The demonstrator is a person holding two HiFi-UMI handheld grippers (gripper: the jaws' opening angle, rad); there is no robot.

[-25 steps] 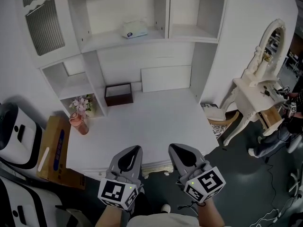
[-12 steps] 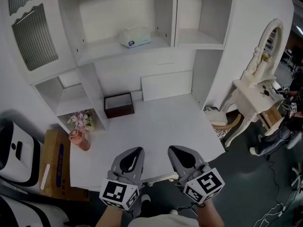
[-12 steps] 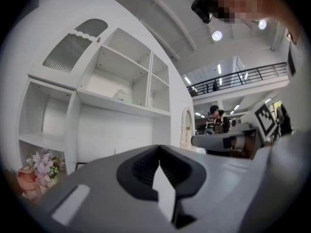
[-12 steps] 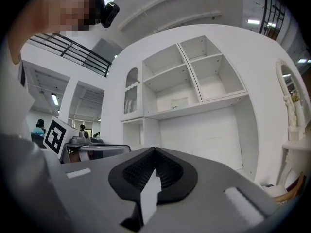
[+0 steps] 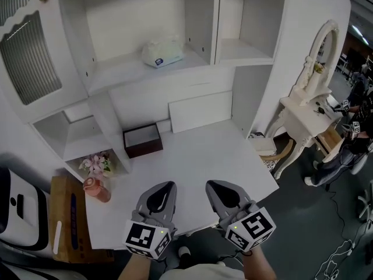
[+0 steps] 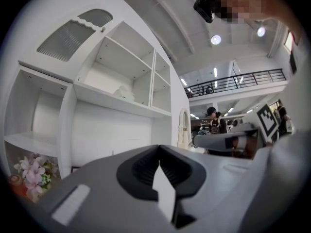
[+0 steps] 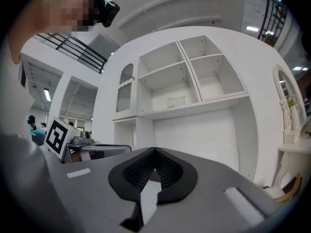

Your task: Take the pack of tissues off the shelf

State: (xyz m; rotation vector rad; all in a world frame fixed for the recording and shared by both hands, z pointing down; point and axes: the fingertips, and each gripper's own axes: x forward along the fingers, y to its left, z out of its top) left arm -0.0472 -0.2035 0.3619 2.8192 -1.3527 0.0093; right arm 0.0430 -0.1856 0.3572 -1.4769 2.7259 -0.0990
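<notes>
Nearest, the left gripper (image 5: 167, 185) and right gripper (image 5: 211, 184) sit side by side over the desk's (image 5: 198, 156) front edge, each with its jaws pressed together and nothing between them. To the left, pink flowers (image 5: 95, 164) stand in a low cubby with a pink vase (image 5: 95, 189) just in front. Farther back, an open brown box (image 5: 142, 140) rests on the desk beside a white panel (image 5: 200, 111) leaning on the back wall. Above, the tissues (image 5: 162, 52) lie on the shelf (image 5: 116, 74), in the wide left compartment, well apart from both grippers.
</notes>
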